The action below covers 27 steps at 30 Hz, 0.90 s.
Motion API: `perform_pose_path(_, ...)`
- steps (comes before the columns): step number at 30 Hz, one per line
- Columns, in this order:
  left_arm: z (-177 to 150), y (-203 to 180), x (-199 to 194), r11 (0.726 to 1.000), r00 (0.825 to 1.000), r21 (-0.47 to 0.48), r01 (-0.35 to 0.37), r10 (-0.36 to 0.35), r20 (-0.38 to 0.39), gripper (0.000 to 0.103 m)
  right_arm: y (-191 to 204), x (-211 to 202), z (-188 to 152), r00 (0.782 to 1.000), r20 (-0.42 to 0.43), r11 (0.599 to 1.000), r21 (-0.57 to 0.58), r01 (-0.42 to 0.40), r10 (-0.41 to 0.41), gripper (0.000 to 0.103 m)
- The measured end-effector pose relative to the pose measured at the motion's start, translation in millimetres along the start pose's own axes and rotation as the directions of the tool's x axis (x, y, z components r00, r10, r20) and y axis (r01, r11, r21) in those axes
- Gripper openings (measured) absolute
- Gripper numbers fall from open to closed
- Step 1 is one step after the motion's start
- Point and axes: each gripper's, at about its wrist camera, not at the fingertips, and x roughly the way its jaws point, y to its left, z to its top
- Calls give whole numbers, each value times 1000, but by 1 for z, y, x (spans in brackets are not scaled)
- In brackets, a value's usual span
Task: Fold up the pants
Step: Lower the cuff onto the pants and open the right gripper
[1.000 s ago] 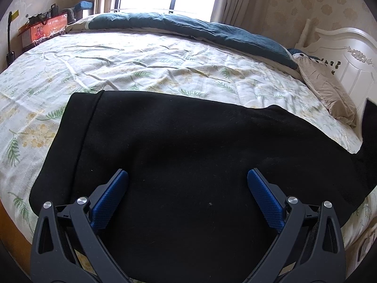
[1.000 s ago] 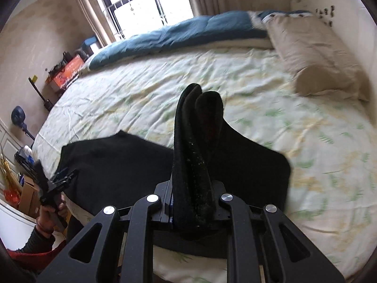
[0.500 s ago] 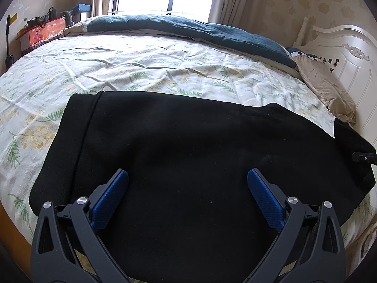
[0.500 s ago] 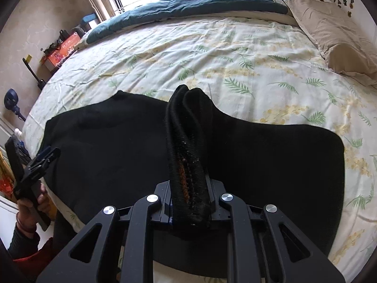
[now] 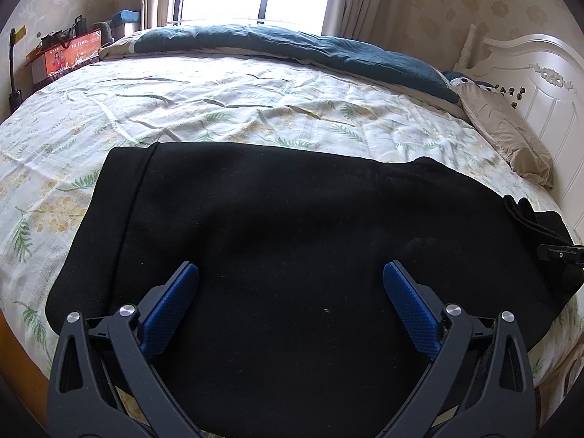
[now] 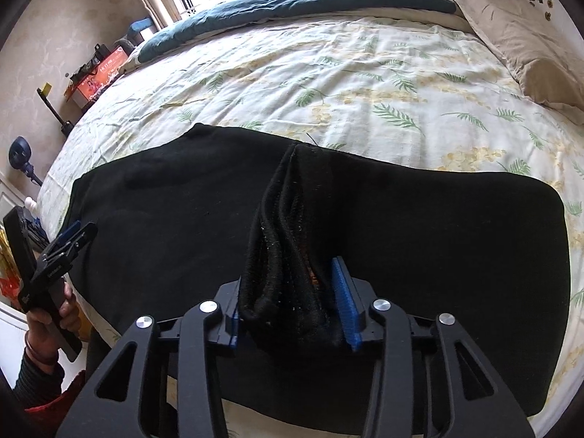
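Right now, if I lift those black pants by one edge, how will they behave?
The black pants will probably flop and drape: the bunched edge between the right gripper's opening jaws sags in soft folds. The thick, fuzzy cloth looks fairly heavy and unlikely to slip. Lying flat on the bed sheet, they should drag rather than slide.

Print on the orange box (image 5: 64,59) by the wall is too small to read.

My right tongs (image 6: 290,284), jaws opening, with a bunched ridge of the black pants (image 6: 438,241) between the blue pads (image 6: 343,292). Pants lie flat on the floral bed (image 6: 365,73). At nine o'clock, my left tongs (image 6: 69,237); beige pillow (image 6: 529,43) at two o'clock.
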Motion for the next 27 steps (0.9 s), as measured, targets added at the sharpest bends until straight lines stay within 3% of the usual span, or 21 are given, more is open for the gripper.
perform_pose_path(10, -1, -1, 0, 1000, 1000, 2, -1, 1, 0, 101, 21, 1, -4, 999, 7, 999, -36, 33, -32, 60)
perform_pose_path(22, -1, -1, -1, 1000, 1000, 3, -2, 2, 1, 101, 33, 2, -8, 999, 14, 997, -60, 53, -53, 68)
perform_pose_path(27, -2, -1, 0, 1000, 1000, 6, -4, 4, 2, 101, 44, -9, -13, 999, 38, 997, -72, 0, 2, 68)
